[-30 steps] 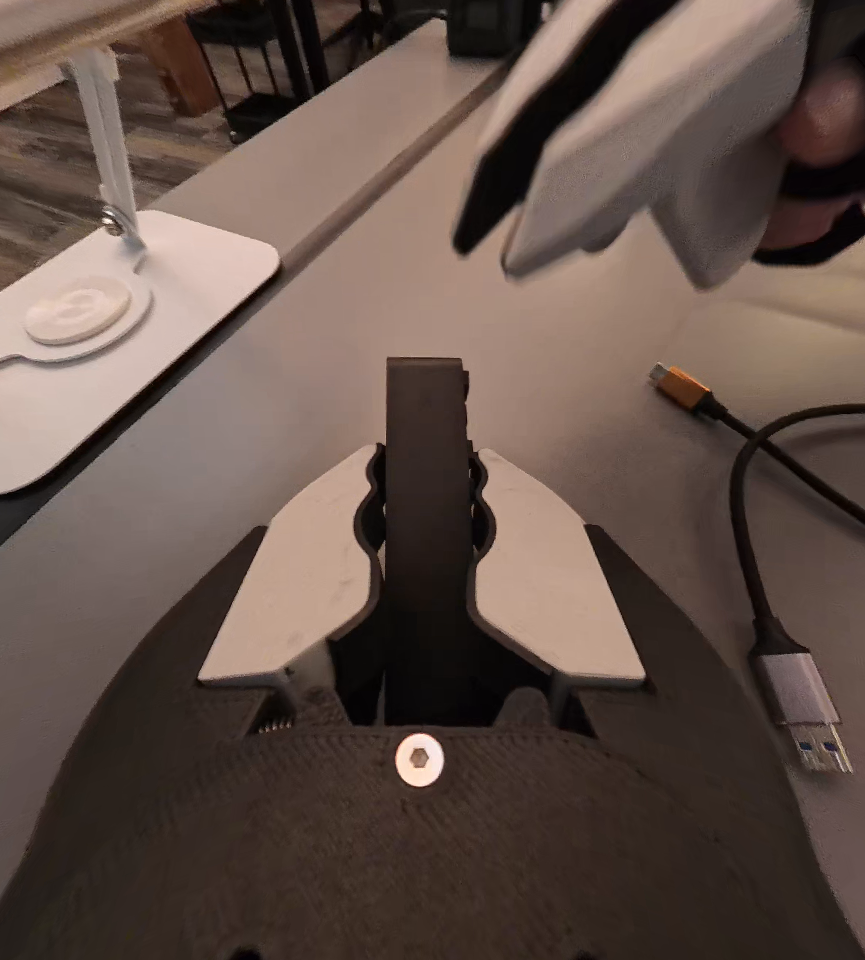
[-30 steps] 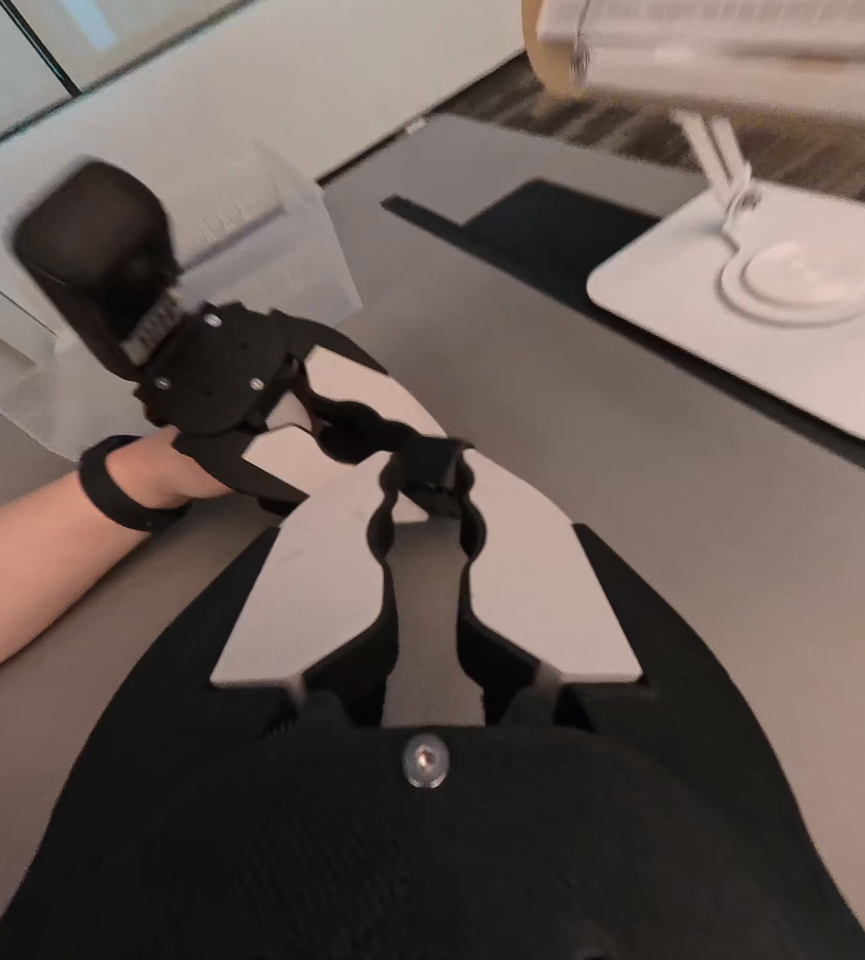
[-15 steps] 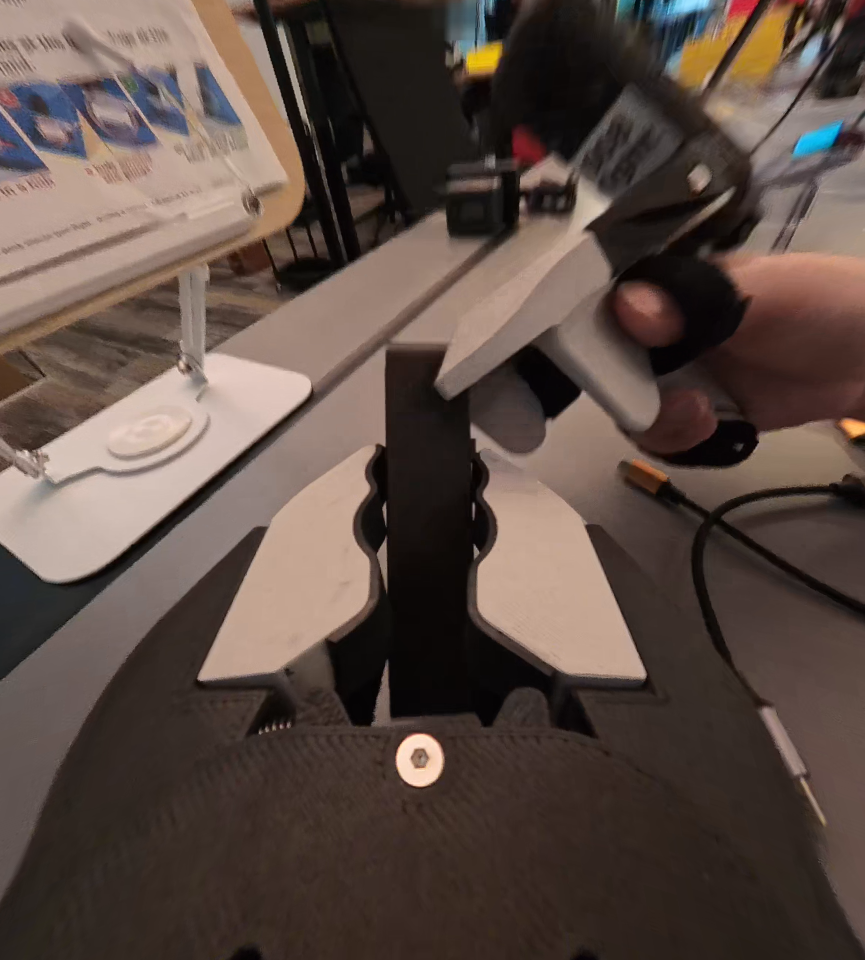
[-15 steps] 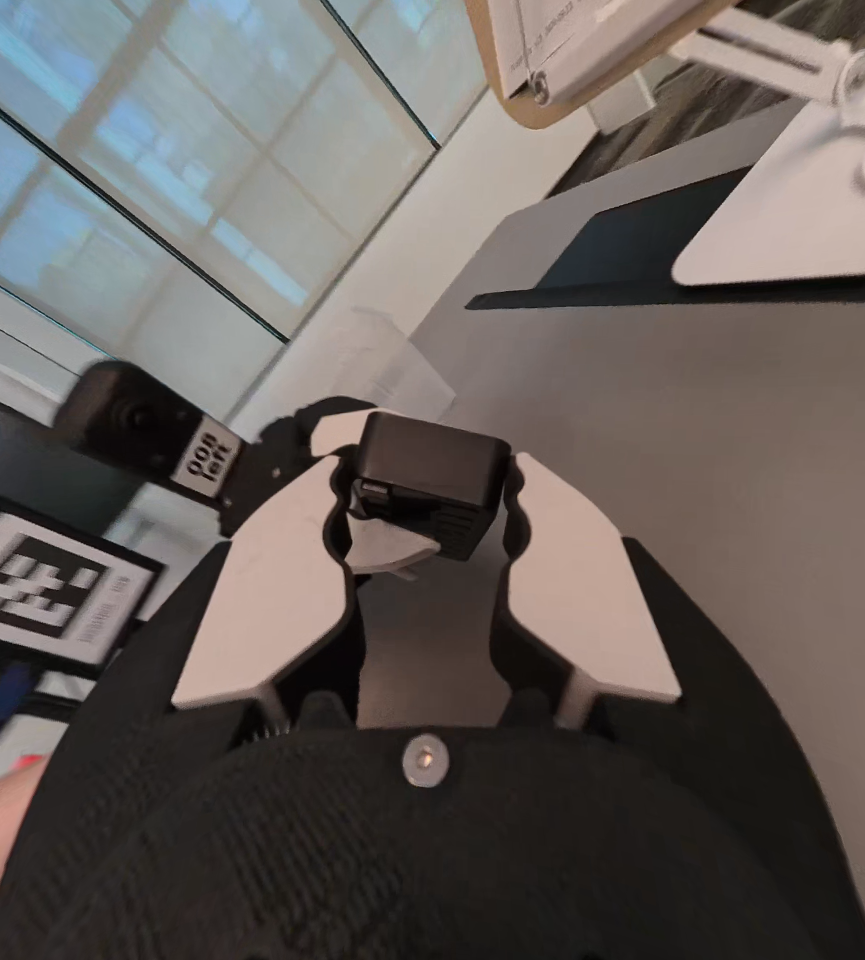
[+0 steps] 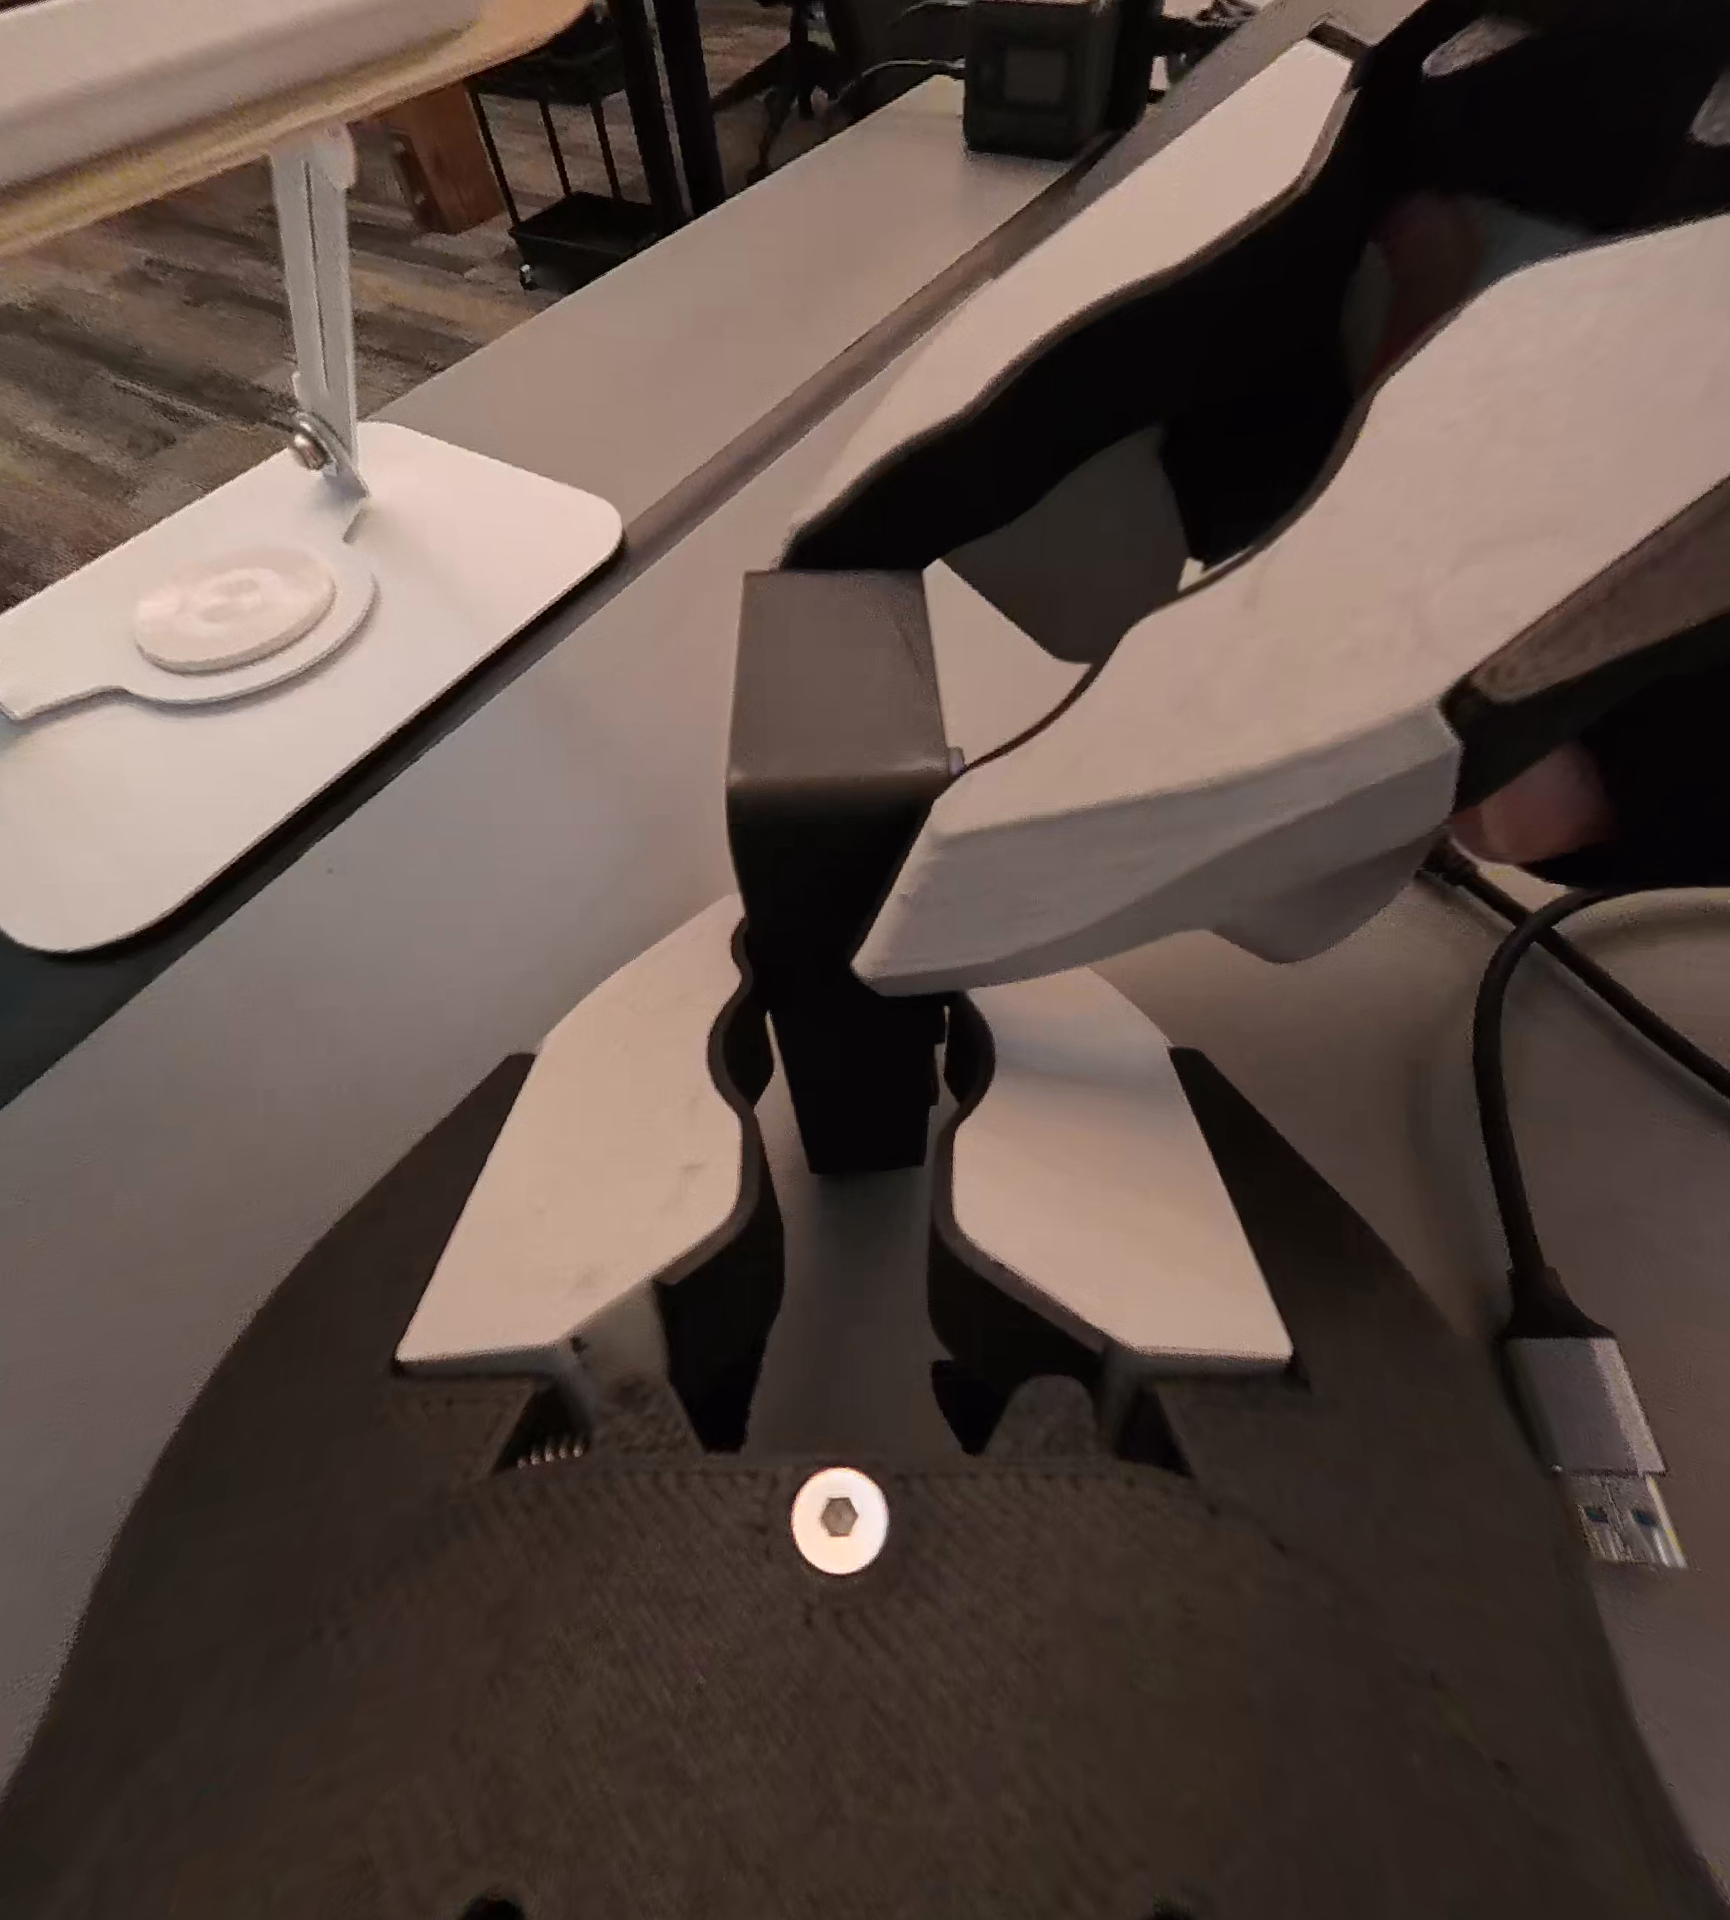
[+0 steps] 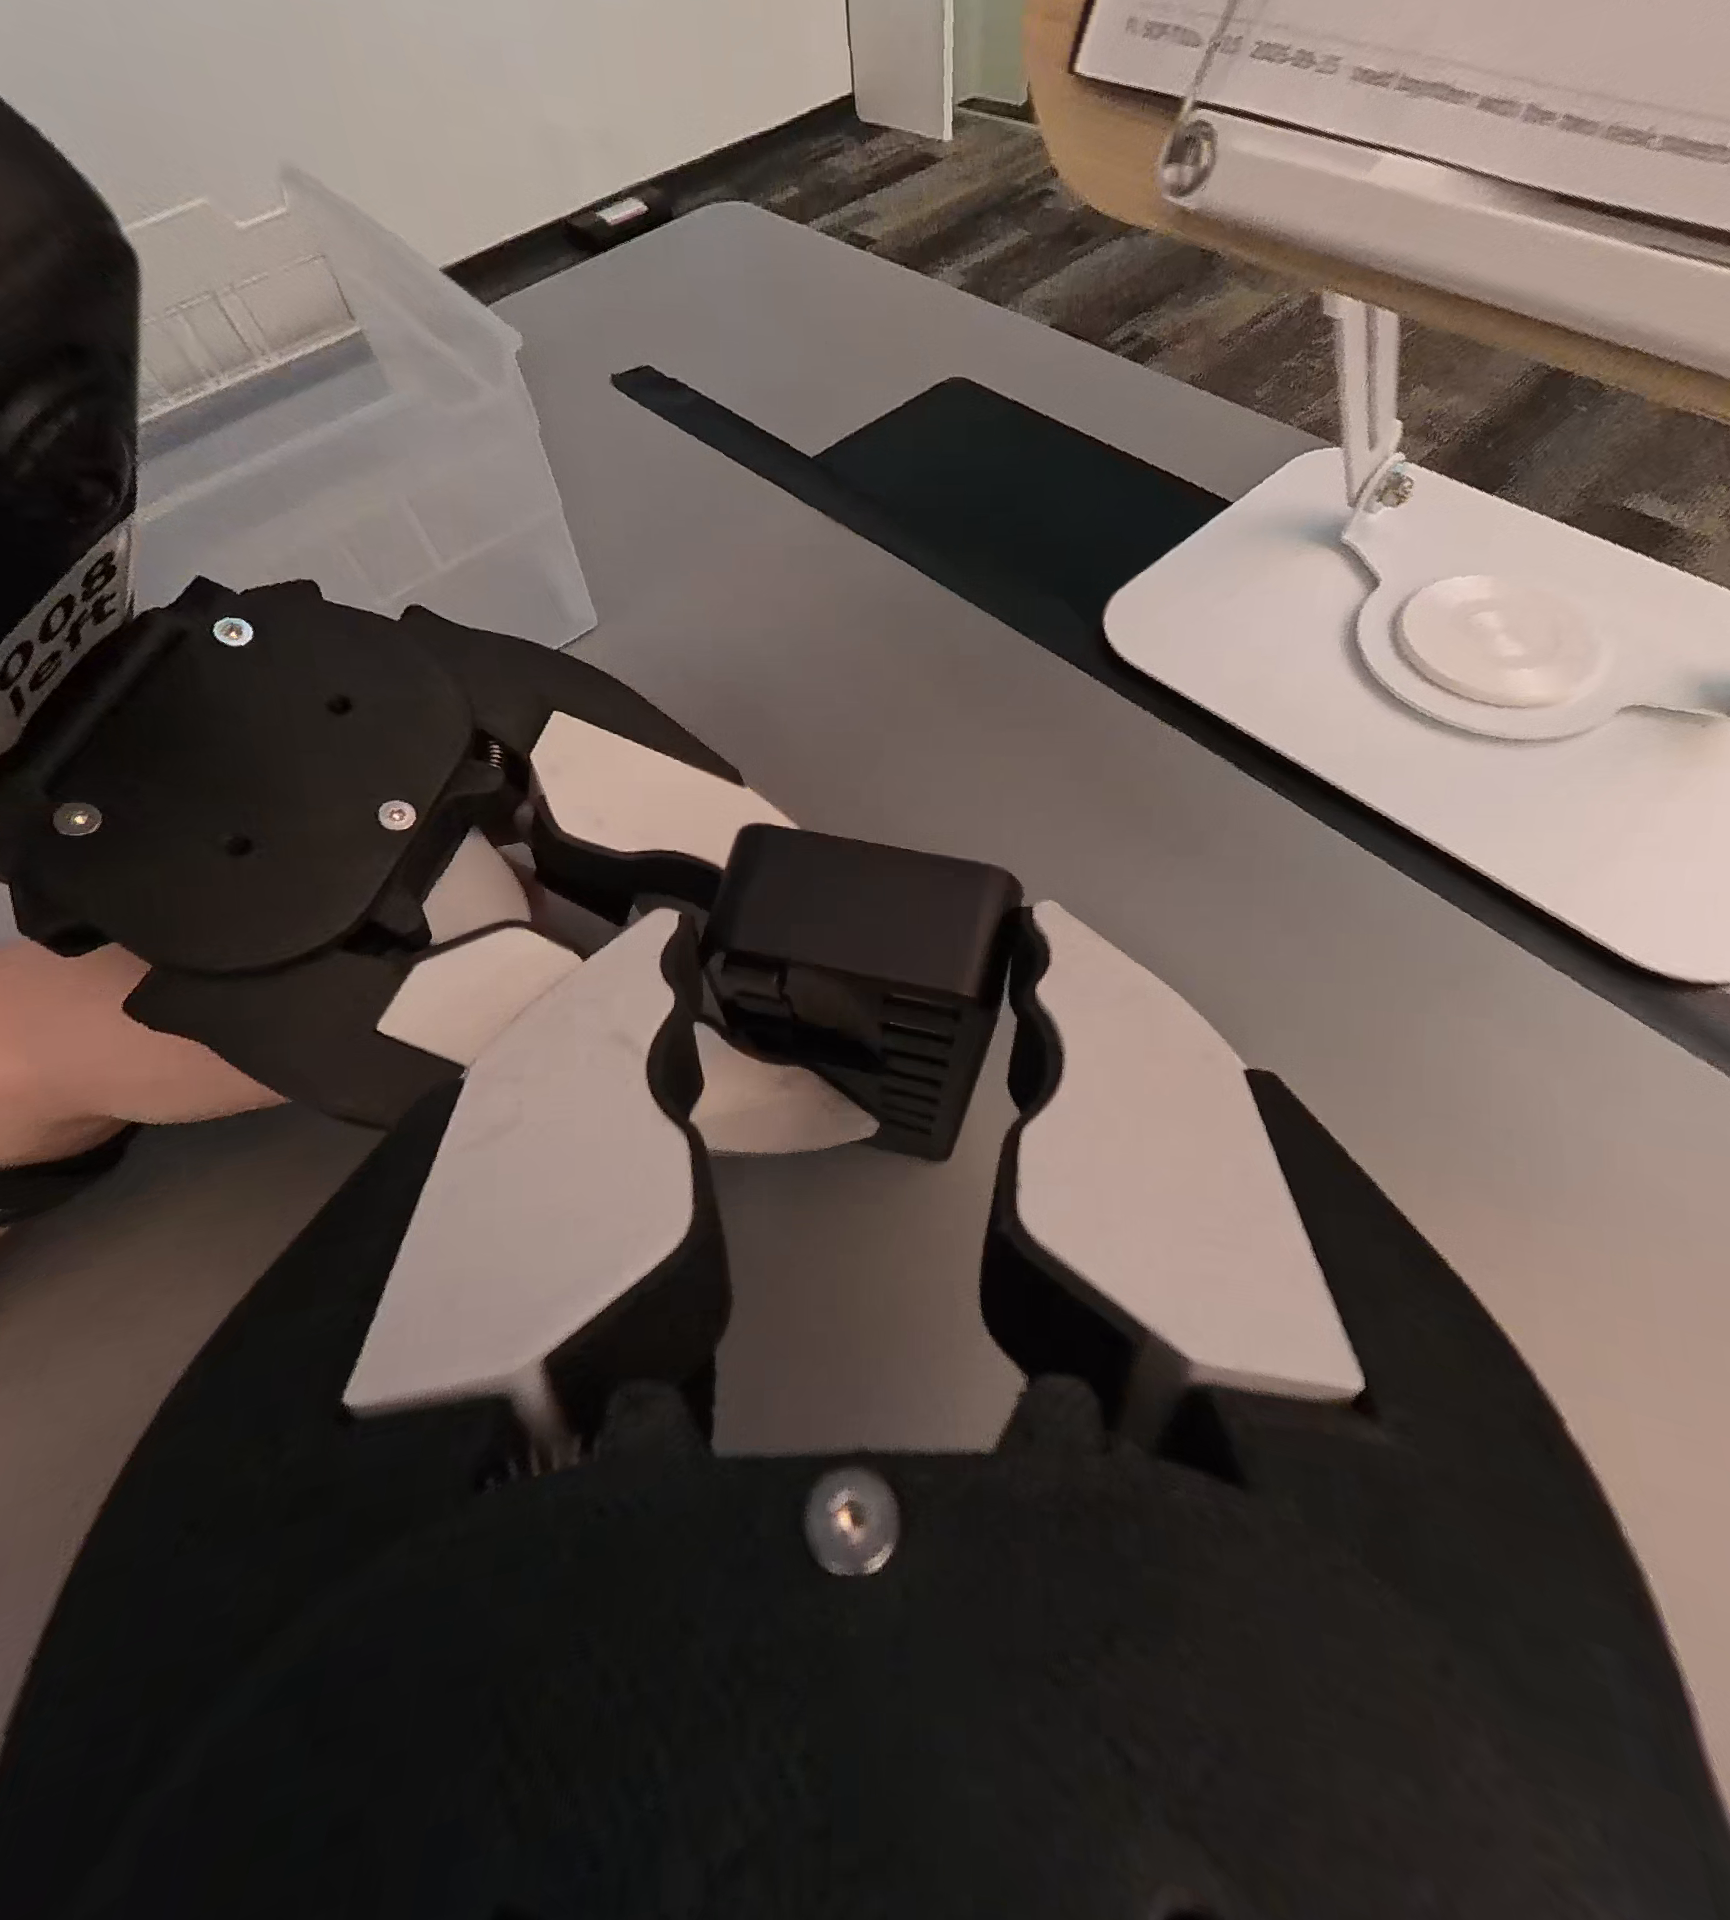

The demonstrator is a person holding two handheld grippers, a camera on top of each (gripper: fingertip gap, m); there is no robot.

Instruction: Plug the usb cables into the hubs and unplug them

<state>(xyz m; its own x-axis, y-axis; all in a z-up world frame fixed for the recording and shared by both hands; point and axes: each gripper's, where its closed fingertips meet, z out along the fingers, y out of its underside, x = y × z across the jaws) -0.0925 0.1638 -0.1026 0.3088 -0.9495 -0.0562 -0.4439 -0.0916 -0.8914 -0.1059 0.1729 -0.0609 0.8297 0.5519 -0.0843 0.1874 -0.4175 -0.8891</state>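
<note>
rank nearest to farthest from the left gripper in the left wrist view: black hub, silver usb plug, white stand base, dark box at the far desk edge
1. black hub, between its fingers.
2. silver usb plug, lower right on the desk.
3. white stand base, left, farther back.
4. dark box, top, far desk edge.

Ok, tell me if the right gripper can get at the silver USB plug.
Probably not at once: the right gripper has its jaws around the black hub in the left gripper. The silver USB plug lies uncovered.
</note>
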